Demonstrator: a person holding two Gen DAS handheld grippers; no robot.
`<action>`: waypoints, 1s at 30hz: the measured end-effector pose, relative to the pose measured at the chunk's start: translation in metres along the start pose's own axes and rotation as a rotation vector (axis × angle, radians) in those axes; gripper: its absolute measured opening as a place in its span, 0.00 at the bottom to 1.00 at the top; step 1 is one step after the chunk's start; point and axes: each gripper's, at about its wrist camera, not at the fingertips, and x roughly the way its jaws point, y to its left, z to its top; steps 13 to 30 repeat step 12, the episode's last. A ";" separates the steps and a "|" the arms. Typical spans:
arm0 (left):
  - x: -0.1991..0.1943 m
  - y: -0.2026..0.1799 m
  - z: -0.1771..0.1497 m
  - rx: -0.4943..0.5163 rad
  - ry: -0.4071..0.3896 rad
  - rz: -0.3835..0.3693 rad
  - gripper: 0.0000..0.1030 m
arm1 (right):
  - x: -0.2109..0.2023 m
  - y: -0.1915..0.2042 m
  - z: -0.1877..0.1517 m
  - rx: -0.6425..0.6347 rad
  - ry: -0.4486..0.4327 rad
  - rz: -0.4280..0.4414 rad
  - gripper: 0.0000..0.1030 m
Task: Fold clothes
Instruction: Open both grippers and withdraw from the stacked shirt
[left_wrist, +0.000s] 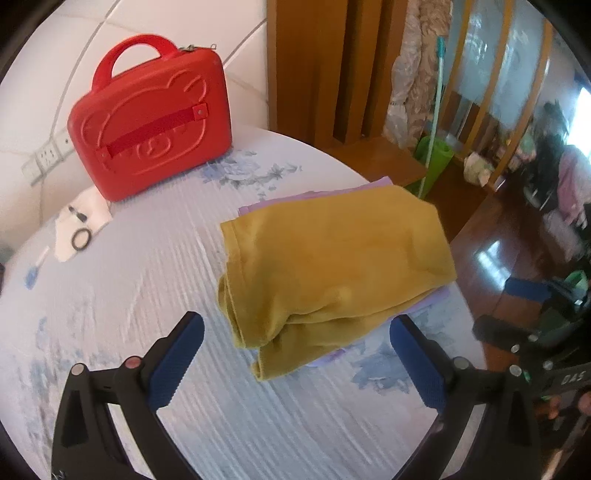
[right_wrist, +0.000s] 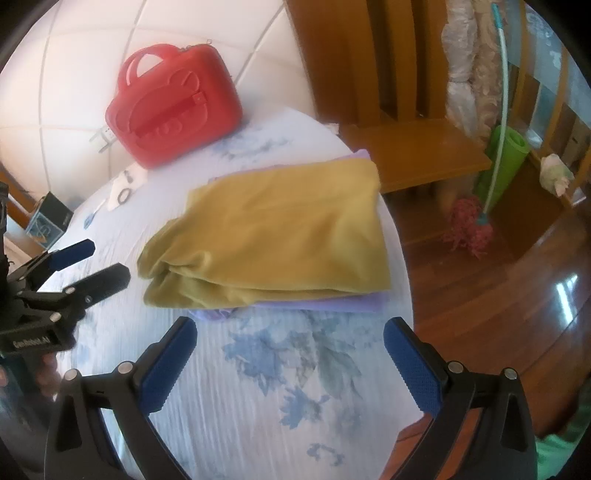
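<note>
Gaping wide — right gripper (right_wrist: 290, 345) empty, clear of yellow garment (right_wrist: 273, 232).

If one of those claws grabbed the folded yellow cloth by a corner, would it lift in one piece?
Probably not. The yellow cloth looks soft and floppy, its folded layers loose at the near edge, so it would likely unfold and droop. It seems light, and may drag the purple garment underneath.
</note>
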 end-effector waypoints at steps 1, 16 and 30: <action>0.000 -0.001 0.000 0.004 0.001 0.003 0.99 | 0.000 0.000 0.000 -0.001 0.000 0.000 1.00; 0.005 -0.004 0.001 0.017 0.009 0.018 0.99 | 0.004 0.000 0.000 -0.001 0.011 0.002 1.00; 0.005 -0.004 0.001 0.017 0.009 0.018 0.99 | 0.004 0.000 0.000 -0.001 0.011 0.002 1.00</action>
